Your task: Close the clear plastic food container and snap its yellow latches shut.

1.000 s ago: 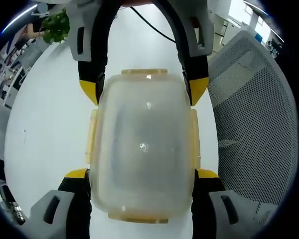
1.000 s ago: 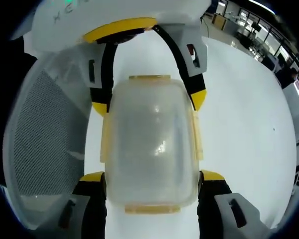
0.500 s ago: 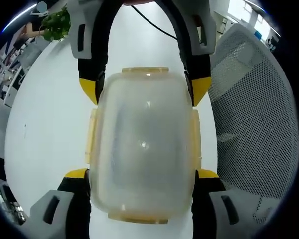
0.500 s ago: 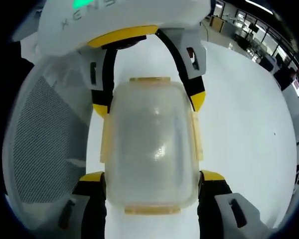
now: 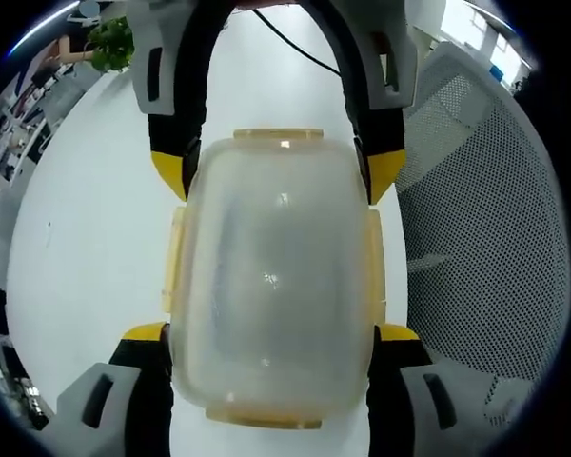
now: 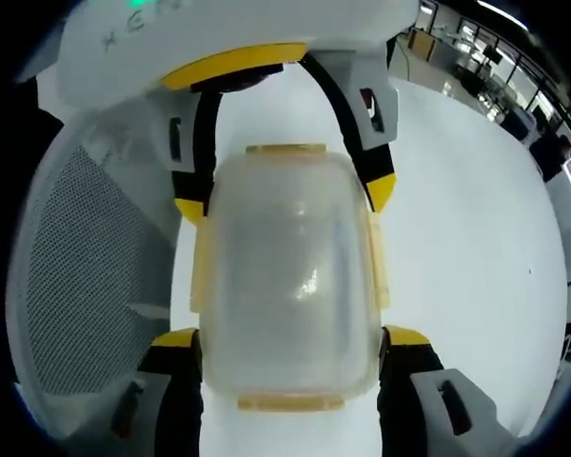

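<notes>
Gripping opposite ends, left tongs (image 5: 271, 328) and right tongs (image 6: 290, 333) clamped the container (image 5: 271, 276) on the table (image 5: 95, 238); looked light, slick, flexible; squeeze latches (image 5: 174, 262) at edges.

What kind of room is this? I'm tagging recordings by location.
Probably an open office: a white table, a grey mesh chair beside it, a potted plant, and rows of desks in the background.
</notes>
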